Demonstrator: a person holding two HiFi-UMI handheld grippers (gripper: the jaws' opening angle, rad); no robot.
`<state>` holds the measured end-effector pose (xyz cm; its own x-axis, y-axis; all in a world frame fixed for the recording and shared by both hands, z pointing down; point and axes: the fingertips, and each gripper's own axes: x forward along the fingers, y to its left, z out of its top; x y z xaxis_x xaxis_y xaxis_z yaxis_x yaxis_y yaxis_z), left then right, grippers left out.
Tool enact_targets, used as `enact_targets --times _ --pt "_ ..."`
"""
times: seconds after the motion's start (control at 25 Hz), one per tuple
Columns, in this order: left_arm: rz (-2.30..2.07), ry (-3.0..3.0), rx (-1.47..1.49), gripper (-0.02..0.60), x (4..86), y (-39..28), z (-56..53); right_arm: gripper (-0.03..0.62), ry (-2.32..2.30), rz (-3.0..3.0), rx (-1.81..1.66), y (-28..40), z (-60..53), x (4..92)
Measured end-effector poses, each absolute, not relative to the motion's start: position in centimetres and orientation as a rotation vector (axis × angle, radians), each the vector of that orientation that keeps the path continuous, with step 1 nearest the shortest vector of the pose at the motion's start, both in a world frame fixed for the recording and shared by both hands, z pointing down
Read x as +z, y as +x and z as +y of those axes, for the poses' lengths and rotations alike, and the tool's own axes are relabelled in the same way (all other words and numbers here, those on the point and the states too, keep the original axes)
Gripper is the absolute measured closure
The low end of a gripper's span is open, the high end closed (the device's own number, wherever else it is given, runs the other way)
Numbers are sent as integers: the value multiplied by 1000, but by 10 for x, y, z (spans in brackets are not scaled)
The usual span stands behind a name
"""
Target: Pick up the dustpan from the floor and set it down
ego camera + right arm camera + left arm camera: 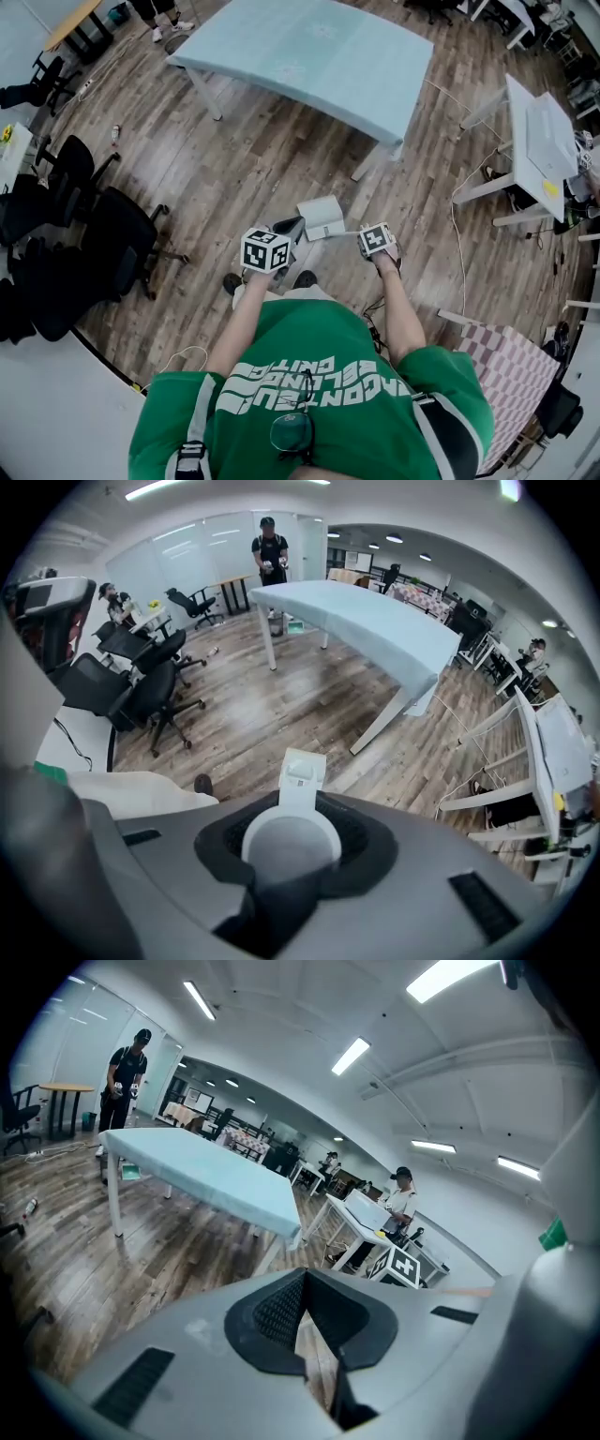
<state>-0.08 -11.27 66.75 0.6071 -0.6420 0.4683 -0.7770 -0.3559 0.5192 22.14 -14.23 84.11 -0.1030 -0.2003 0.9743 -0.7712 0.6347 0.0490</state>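
Right hand-held gripper (284, 848) around dustpan handle (300, 785)

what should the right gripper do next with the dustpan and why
Probably lower the right gripper a little until the dustpan sits flat on the floor, then open. Its jaws are clamped on the handle, and the pan hangs close to the wood; whether it touches yet I can't tell.
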Motion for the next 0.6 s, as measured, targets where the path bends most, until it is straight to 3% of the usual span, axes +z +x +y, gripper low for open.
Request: enact_targets --times 0.6 --pt "-1159 2017 220 578 681 -23 -104 480 742 -1565 563 195 -162 887"
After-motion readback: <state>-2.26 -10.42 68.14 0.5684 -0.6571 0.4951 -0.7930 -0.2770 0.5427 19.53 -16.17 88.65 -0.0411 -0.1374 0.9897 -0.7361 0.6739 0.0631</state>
